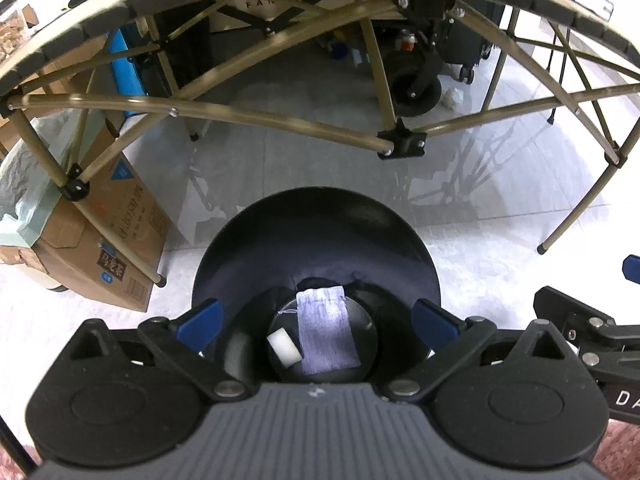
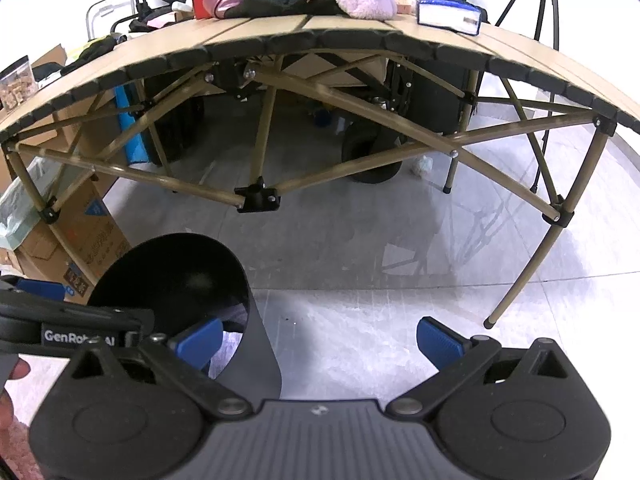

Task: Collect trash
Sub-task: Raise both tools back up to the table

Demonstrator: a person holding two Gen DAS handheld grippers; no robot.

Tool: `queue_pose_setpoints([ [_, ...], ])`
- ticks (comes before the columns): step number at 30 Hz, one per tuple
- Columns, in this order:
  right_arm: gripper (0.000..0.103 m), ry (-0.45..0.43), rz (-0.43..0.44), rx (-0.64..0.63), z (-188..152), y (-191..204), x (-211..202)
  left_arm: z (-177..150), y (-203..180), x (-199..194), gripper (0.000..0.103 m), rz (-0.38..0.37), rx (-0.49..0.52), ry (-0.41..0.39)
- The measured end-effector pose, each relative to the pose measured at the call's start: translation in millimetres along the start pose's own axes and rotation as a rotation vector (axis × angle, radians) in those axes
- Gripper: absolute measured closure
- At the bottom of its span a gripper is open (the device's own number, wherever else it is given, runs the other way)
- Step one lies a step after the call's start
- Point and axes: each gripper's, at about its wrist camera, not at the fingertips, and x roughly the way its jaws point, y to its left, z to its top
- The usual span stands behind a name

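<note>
A black round bin stands on the pale floor right under my left gripper. The gripper is open, with its blue pads wide apart over the bin's mouth and nothing between them. At the bottom of the bin lie a pale lavender drawstring pouch and a small white block. My right gripper is open too and hangs just right of the bin, holding nothing. A crumpled white tissue lies on the floor under the table.
A folding slat table with crossed metal legs stands ahead, piled with plush toys and clothes. Beside its left legs is a cardboard box. A wheeled cart is parked behind the table. A person's fingers show at the left edge.
</note>
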Motion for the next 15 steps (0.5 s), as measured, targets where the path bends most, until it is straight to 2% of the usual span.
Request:
queue_pose_setpoints([
  [9, 0.0, -0.071, 0.0, 0.002, 4.4, -5.4, -16.7, 2.7, -0.1, -21.8, 0.0, 0.012, -0.005, -0.076],
  [15, 0.0, -0.186, -0.021, 0.02, 13.4, -17.4, -40.9, 10.2, 1.4, -50.2, 0.0, 0.011, -0.013, -0.191],
])
